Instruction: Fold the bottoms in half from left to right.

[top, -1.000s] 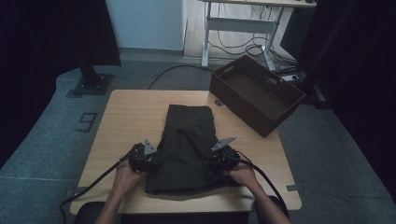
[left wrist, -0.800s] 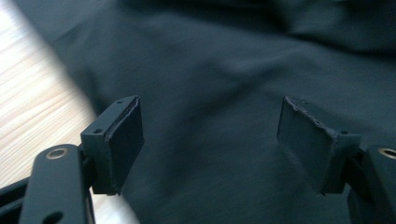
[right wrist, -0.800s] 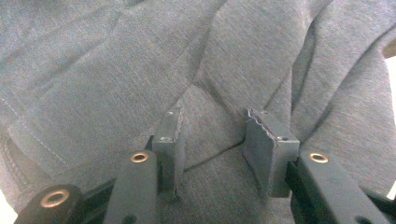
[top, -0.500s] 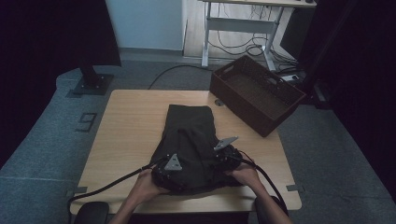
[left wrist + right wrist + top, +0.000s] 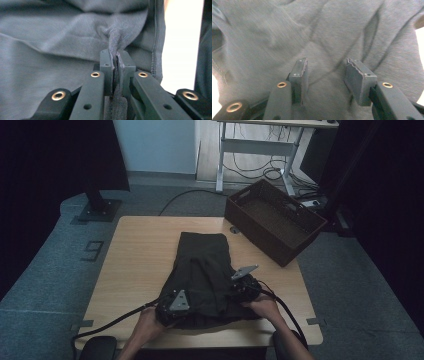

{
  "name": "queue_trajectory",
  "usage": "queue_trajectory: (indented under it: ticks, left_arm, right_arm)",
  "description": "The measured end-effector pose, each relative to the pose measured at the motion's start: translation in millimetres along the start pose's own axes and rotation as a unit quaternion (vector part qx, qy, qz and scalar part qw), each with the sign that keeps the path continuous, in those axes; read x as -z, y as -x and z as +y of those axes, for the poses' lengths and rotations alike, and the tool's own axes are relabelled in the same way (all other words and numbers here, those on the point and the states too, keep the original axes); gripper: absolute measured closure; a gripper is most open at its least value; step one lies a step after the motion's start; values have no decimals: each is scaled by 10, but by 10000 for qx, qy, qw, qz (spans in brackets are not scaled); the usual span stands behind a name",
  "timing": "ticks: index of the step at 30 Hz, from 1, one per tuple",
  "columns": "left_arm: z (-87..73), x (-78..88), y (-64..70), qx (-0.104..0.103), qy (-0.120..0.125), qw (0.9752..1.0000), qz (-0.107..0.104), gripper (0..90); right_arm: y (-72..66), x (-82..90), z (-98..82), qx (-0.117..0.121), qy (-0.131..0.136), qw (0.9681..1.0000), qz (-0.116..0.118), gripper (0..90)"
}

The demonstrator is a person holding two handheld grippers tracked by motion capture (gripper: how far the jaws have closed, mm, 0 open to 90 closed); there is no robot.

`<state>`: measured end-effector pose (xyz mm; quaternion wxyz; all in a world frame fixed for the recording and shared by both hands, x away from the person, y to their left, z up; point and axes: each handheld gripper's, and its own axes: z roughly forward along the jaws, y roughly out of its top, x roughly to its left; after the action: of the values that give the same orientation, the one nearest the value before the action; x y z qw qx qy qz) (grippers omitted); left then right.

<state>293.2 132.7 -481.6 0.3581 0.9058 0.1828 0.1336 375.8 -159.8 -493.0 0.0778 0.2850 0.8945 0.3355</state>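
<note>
Two tongs work a dark folded cloth garment (image 5: 202,270) stretching away from them on the desk (image 5: 135,265). Left tongs (image 5: 117,67) have just clamped a pinch of fabric at its near corner; right tongs (image 5: 325,75) have been opening, their jaws apart over its near right edge.

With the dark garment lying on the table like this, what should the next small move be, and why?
Probably close the right gripper on the fabric. The left gripper has just closed and is pinching a fold of the dark garment, while the right gripper's jaws stand apart, cloth between them but not pressed. Both near corners need holding before the garment can be lifted or folded.
</note>
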Motion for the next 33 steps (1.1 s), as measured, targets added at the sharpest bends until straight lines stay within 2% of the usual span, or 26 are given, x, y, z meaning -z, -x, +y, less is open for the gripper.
queue_trajectory:
  ticks: [4,6,9,12,14,16,17,20,22,24,25,27,28,30,33]
  left_arm:
    - [-27,366,-83,182,374,9989,231,844]
    - [-62,490,-101,230,456,9984,249,843]
    - [-139,514,-91,249,377,9988,211,841]
    - [-210,470,-105,394,406,9984,1,817]
    - [-215,428,-104,393,427,9981,-216,722]
    - [-199,419,-111,423,582,9960,-528,577]
    - [-183,438,-120,408,636,9955,-576,509]
    - [-125,553,-187,434,866,9942,-466,399]
    - [-82,592,-262,568,949,9936,-242,354]
    - [-60,551,-375,767,883,9931,120,315]
    - [-65,497,-445,887,806,9923,324,315]
    - [-90,334,-590,1150,611,9898,575,321]
    - [-108,235,-644,1224,502,9893,611,335]
    - [-140,28,-693,1305,312,9895,543,341]
    - [-177,-228,-647,1246,76,9913,410,340]
  right_arm:
    - [36,57,0,-50,-30,9999,-145,516]
    - [46,48,-14,-87,-76,9998,-154,516]
    - [35,-9,-51,-65,-176,9997,-179,512]
    - [21,-54,-74,-41,-281,9994,-190,506]
    - [22,-50,-75,-27,-290,9994,-196,505]
    - [33,-30,-69,-46,-276,9994,-227,495]
    - [37,-14,-66,-56,-260,9993,-249,491]
    - [55,42,-58,-76,-165,9994,-287,484]
    - [69,82,-48,-107,-106,9994,-301,481]
    - [96,122,-37,-133,-40,9994,-330,491]
    - [107,134,-36,-193,0,9992,-344,520]
    - [125,127,-49,-251,-67,9989,-382,559]
    - [130,106,-63,-218,-154,9985,-470,574]
    - [143,39,-113,-134,-381,9966,-716,587]
    - [167,-63,-205,-256,-492,9966,-603,592]
